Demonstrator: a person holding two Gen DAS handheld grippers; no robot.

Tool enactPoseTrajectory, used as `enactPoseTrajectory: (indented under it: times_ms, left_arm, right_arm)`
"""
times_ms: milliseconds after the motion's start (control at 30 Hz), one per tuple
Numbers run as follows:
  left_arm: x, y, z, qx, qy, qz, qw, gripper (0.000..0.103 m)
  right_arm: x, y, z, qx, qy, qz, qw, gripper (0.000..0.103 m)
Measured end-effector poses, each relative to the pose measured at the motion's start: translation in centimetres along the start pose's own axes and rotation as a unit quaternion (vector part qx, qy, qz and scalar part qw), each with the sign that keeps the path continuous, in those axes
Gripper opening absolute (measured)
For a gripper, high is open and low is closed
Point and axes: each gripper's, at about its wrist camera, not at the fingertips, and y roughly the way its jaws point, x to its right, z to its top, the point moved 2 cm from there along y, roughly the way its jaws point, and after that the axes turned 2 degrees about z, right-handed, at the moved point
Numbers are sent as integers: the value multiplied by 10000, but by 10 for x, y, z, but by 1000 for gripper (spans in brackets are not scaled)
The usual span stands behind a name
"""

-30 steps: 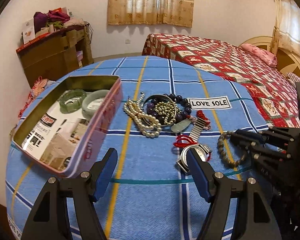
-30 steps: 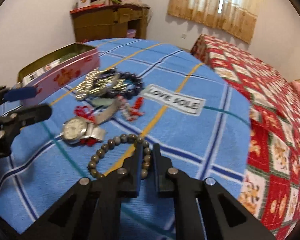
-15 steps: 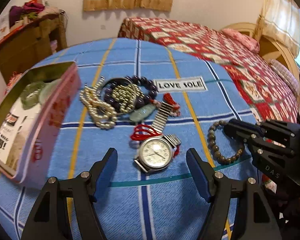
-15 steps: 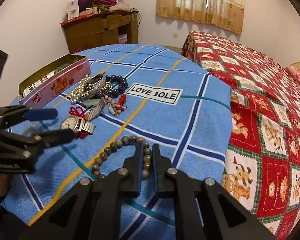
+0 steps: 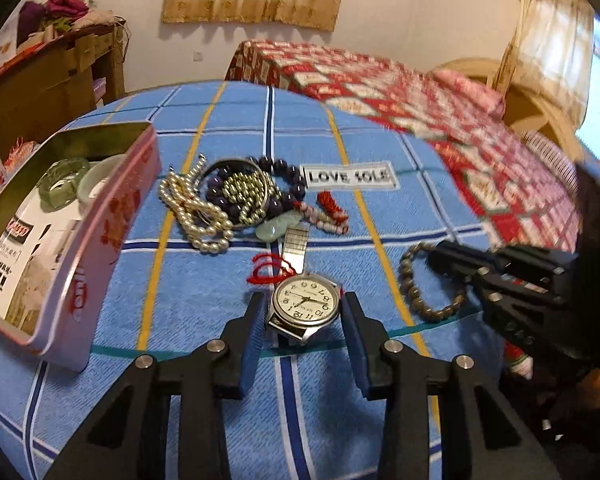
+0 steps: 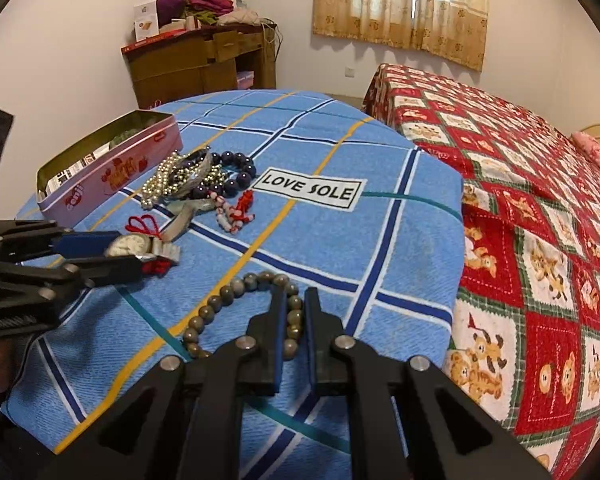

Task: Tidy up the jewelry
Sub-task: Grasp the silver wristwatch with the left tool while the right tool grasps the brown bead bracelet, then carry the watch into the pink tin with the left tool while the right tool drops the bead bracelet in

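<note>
One watch point(image 5: 305, 307), strap pointing away, between left gripper point(image 5: 304, 312) fingers.

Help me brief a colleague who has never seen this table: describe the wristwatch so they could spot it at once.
On the blue checked tablecloth, look to the right of the pink tin and nearer than the heap of bead strands. The wristwatch lies there between the fingers of the left gripper, on a red cord. It alone has a round white dial with numerals and a metal band.
</note>
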Motion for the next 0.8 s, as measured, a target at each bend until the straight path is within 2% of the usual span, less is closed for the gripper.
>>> enactPoseTrajectory:
  times_ms: [233, 467, 800]
  left_arm:
    - [-5, -24, 12, 375, -153, -250, 9989, 36]
    - [-16, -37, 20, 551, -394, -287, 9973, 36]
    - [-35, -69, 34, 948, -585, -146, 9937, 36]
  right_arm:
    - [-2, 1, 0, 22, -32, -16, 10000, 10]
    - [-3, 0, 0, 59, -3, -14, 10000, 10]
    - [-12, -9, 9, 197, -136, 113, 9996, 10]
